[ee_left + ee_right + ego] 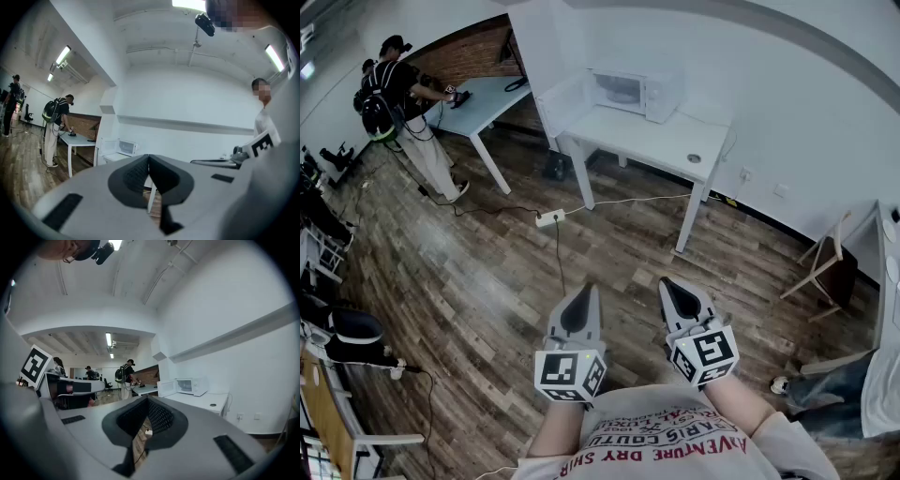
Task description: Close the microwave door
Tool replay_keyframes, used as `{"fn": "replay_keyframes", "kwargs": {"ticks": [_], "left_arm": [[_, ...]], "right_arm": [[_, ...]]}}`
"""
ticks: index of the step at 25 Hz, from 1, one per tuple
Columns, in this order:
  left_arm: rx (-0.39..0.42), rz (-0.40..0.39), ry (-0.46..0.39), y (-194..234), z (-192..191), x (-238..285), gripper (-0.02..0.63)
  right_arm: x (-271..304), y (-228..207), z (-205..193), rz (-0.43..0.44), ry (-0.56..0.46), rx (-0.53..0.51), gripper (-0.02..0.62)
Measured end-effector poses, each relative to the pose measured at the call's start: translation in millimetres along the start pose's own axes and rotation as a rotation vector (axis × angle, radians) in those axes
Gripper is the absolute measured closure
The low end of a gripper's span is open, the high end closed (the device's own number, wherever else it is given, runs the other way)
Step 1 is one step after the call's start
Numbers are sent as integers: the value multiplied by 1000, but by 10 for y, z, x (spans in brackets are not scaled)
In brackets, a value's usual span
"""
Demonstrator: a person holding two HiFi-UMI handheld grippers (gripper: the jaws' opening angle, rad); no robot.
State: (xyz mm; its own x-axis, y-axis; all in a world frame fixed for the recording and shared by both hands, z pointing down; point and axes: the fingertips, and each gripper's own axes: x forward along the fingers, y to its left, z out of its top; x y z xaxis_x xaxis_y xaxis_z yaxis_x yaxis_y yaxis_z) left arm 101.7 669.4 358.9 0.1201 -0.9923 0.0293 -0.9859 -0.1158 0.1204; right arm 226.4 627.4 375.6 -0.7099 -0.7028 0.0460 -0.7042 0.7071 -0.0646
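Microwave door (pixel 167 388): open, swung out from the microwave (pixel 192 385), touched by neither gripper.

Left gripper (pixel 148 158): fingers (pixel 133 176) together at the tips, nothing between them. Right gripper (pixel 147 400): fingers (pixel 161 417) likewise together, empty. Both are held side by side, well apart from the microwave, with wooden floor (pixel 487 281) between.

The microwave sits on a white surface (pixel 675 141), close to the wall.

Step in hand, as I judge it: the approach.

Note for the push:
- Come round to the door's outer face.
- Set the closed fingers near its free edge, far from the microwave's hinge side.
- Press steadily until it latches.
- The free gripper could brace the microwave body, since it may slide on the surface.
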Motion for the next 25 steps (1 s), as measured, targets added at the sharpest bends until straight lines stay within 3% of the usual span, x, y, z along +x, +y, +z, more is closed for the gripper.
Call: {"fn": "replay_keyframes", "kwargs": {"ticks": [14, 25], "left_arm": [[2, 3, 16, -97, -111, 98, 600], [-44, -3, 76, 53, -405, 355, 600]], "right_arm": [[-17, -126, -55, 16, -8, 39, 583], [198, -208, -384, 45, 68, 40, 583]]}}
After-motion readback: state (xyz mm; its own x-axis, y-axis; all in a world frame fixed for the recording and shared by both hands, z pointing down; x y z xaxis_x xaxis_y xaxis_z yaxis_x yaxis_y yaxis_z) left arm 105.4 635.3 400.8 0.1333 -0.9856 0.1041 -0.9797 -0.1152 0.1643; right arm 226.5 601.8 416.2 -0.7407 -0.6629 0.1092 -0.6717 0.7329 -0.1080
